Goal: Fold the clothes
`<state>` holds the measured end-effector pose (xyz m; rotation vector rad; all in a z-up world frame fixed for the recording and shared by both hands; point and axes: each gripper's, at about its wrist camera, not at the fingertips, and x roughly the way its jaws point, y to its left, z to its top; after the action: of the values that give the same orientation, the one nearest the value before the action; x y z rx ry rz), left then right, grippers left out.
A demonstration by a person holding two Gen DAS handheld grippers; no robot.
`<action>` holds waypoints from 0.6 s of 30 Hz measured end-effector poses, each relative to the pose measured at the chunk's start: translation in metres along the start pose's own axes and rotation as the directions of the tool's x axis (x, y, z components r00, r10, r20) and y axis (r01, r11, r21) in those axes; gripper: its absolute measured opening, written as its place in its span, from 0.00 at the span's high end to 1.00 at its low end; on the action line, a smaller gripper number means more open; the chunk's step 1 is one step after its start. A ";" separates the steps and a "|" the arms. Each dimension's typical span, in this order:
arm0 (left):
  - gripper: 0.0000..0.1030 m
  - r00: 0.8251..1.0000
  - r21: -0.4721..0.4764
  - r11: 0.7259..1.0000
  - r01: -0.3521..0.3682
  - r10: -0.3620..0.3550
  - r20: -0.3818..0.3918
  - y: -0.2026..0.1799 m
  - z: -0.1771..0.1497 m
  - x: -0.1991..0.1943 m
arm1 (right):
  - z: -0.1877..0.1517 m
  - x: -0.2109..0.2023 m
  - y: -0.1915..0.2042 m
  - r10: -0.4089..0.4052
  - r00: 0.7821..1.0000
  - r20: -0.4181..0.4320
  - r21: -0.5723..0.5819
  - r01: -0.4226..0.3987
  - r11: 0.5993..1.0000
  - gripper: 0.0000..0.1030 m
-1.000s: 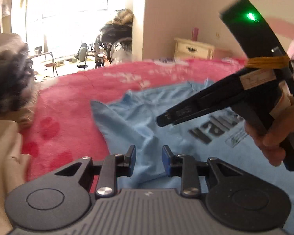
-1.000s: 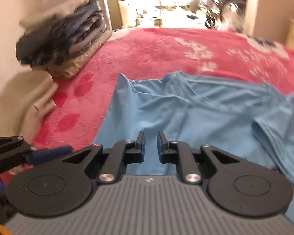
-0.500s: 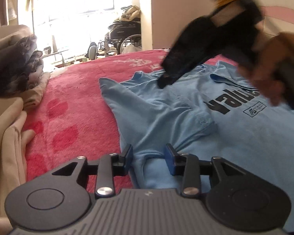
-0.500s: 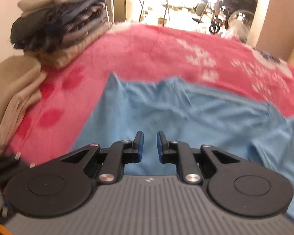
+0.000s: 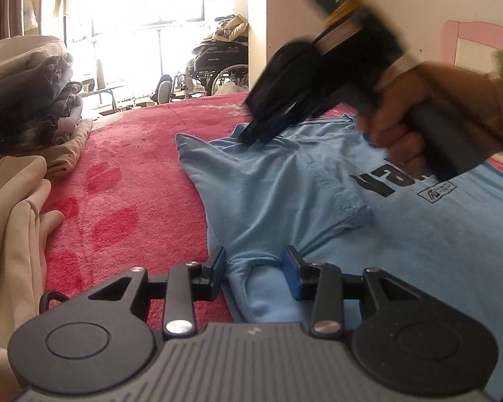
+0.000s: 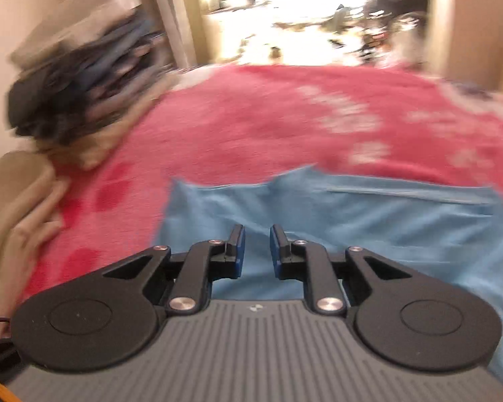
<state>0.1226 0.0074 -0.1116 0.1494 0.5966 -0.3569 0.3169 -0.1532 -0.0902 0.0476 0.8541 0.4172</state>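
A light blue T-shirt (image 5: 318,207) with black lettering lies spread on the red blanket (image 5: 134,174). My left gripper (image 5: 254,268) is open, its jaws on either side of a bunched edge of the shirt near its sleeve. My right gripper (image 6: 255,251) is open with a narrow gap and empty, just above the shirt (image 6: 369,214). In the left wrist view the right gripper (image 5: 251,139) is blurred, its tip low over the shirt's far edge, held by a hand.
A stack of folded clothes (image 5: 26,93) and beige fabric (image 5: 10,234) lie at the left edge of the bed. It also shows blurred in the right wrist view (image 6: 80,73). A wheelchair (image 5: 218,63) stands by the bright window beyond the bed.
My left gripper has dropped closer to the shirt and now straddles its bunched edge. My right gripper has swung forward toward the shirt's far edge; its view is now blurred.
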 end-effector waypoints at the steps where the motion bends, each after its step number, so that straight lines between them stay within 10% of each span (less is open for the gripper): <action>1: 0.62 1.000 -0.001 1.000 0.000 0.000 0.001 0.000 0.000 0.000 | 0.001 0.014 -0.004 0.000 1.000 -0.023 0.025 0.001 1.000 0.84; 7: 0.62 1.000 -0.003 1.000 0.003 -0.003 0.009 0.001 -0.002 0.000 | 0.022 0.016 -0.035 -0.118 0.989 0.091 0.241 0.093 0.966 0.83; 13: 0.62 1.000 0.002 1.000 -0.002 0.002 0.014 -0.001 -0.003 0.000 | 0.027 0.023 0.015 0.158 0.987 0.006 0.043 -0.158 0.987 0.78; 18: 0.62 1.000 0.000 1.000 0.000 0.000 0.014 0.000 -0.003 0.000 | 0.036 0.058 -0.008 0.044 0.997 0.058 0.196 -0.055 0.979 0.78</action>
<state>0.1209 0.0082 -0.1144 0.1472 0.5832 -0.3578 0.3795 -0.1347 -0.1099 0.2633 0.8409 0.3749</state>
